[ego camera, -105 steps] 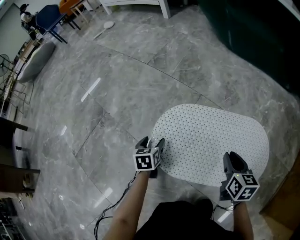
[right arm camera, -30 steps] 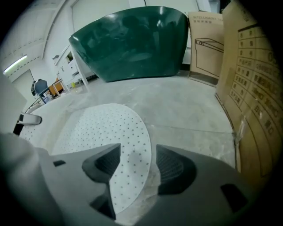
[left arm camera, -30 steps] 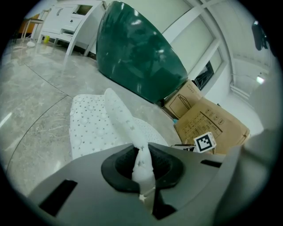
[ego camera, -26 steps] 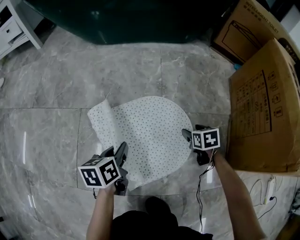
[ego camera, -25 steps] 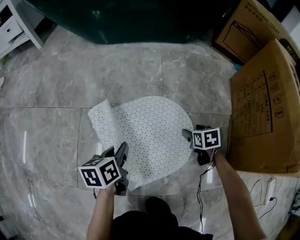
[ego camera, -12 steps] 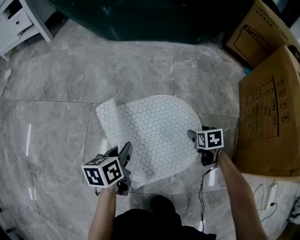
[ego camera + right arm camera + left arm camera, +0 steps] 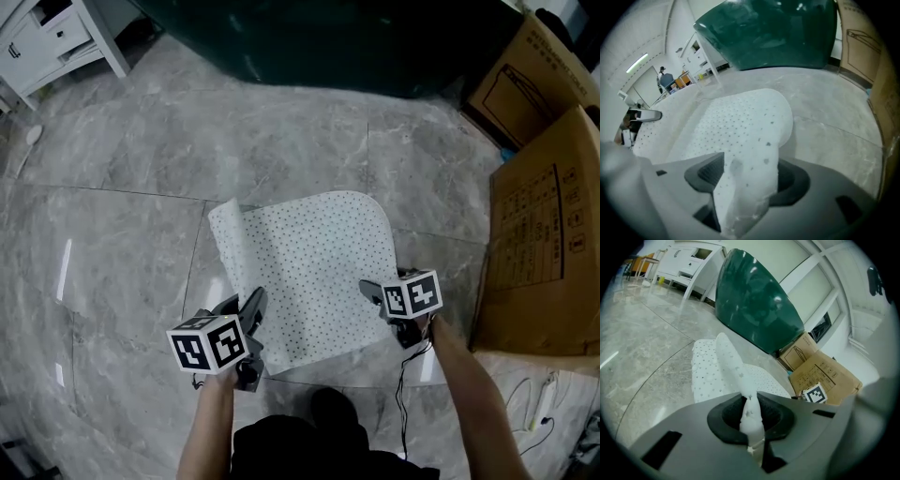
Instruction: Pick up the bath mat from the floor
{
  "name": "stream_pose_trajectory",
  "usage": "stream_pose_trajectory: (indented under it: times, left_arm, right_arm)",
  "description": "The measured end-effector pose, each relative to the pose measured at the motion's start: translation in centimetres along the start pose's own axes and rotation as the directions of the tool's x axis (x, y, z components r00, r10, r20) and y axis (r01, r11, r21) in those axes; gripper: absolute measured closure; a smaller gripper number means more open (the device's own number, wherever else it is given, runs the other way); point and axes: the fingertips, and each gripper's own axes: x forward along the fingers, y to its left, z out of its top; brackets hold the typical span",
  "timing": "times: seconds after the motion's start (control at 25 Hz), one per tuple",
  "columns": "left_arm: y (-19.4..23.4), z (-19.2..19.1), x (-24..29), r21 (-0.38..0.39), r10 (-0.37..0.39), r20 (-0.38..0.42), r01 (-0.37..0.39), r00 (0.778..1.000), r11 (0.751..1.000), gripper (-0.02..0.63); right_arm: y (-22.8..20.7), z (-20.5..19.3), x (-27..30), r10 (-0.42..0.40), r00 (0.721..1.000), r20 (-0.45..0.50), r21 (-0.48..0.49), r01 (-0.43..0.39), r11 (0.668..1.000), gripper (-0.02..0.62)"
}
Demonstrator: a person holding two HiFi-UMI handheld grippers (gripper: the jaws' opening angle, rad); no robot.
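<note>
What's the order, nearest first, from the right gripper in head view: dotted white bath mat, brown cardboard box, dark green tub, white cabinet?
1. Bath mat: between the right gripper's jaws, which just narrowed.
2. Cardboard box: right.
3. Green tub: ahead.
4. White cabinet: far upper-left.

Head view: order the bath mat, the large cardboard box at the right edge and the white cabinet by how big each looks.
1 and 2, unranked: bath mat and cardboard box look about alike; the box is cut by the frame edge.
3. white cabinet: clearly smallest, also cut off.
</note>
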Motion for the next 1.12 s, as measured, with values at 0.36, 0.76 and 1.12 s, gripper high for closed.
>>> stream_pose_trajectory:
  times: [0.36, 0.76, 1.12]
  left_arm:
    - [3.2, -1.0, -4.4, -0.032, 0.075, 0.046, -0.073, 0.996, 0.997, 0.584]
    - [6.9, -1.0, -9.4, -0.086, 0.156, 0.111, -0.147, 0.982, 0.985, 0.586]
    - [5.0, 0.8, -12.0, -0.056, 0.185, 0.150, -0.178, 0.971, 0.982, 0.586]
  right_arm:
    - [5.2, 2.1, -2.4, 0.054, 0.992, 0.110, 0.008, -0.055, 0.998, 0.516]
    - [7.9, 3.1, -5.8, 0.091, 0.981, 0.172, 0.050, -0.101, 0.994, 0.569]
    - [10.5, 5.1, -10.5, 0.134, 0.960, 0.245, 0.037, -0.147, 0.988, 0.569]
